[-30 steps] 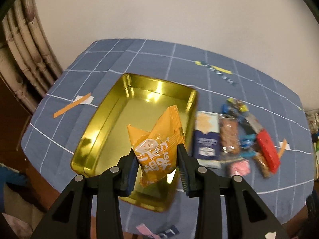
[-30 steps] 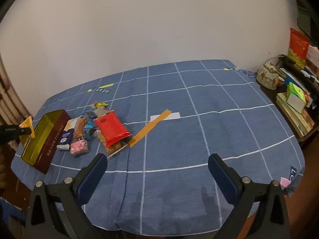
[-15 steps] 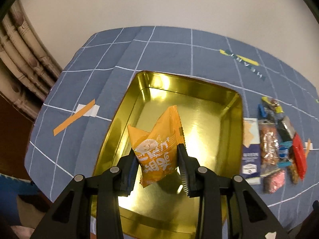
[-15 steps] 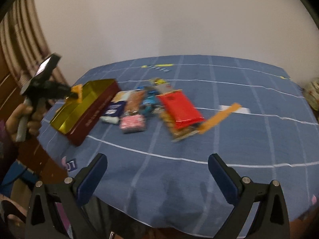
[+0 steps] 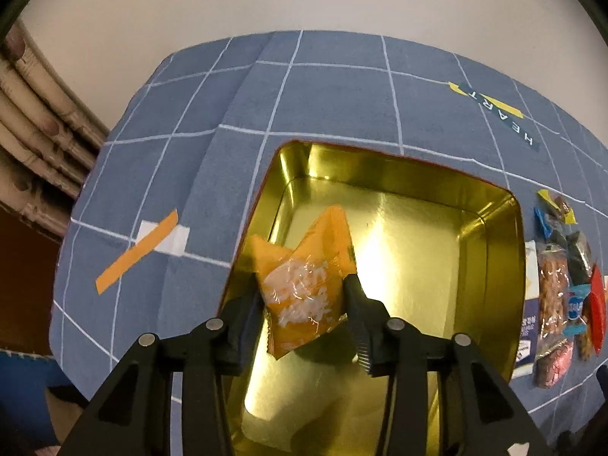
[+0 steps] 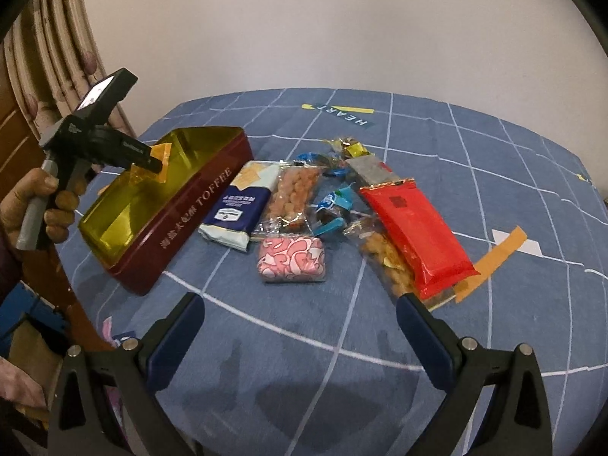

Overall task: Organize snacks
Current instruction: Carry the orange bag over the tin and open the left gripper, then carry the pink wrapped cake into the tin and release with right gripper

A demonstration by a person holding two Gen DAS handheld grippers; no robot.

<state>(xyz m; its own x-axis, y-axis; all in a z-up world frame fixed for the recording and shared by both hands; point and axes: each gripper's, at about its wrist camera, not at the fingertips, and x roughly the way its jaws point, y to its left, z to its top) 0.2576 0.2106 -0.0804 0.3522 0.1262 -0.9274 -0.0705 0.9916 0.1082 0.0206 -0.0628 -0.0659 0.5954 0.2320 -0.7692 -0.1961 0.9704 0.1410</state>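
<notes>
While the left gripper (image 5: 306,296) pinches an orange snack bag (image 5: 304,285) between its two black fingers (image 5: 247,304), the bag hangs over the open tin (image 5: 494,250). From the right wrist view, the bag (image 6: 161,159) is above the near left end of the tin (image 6: 197,209), and I cannot tell if it touches the gold floor. The tin is gold inside and dark red outside, with white letters on its side. It sits on a blue cloth (image 6: 380,323) with white lines.

The right gripper (image 6: 300,338) is spread wide with nothing between its blue pads (image 6: 174,338). It hangs over a bare part of the cloth, near the front edge.

More snacks lie in a bunch just right of the tin. A blue and white pack (image 6: 239,205) lies right beside the tin wall. Next to it is a clear bag of nuts (image 6: 294,197). A pink and white pack (image 6: 292,260) lies in front of those two. Small blue candies (image 6: 334,209) sit in the middle of the bunch. A long red pack (image 6: 416,233) lies on top of another clear bag of nuts (image 6: 387,262). A strip of orange tape (image 6: 494,258) sticks to the cloth just right of the red pack.

A hand (image 6: 41,205) holds the handle of the left gripper at the left side of the table.
</notes>
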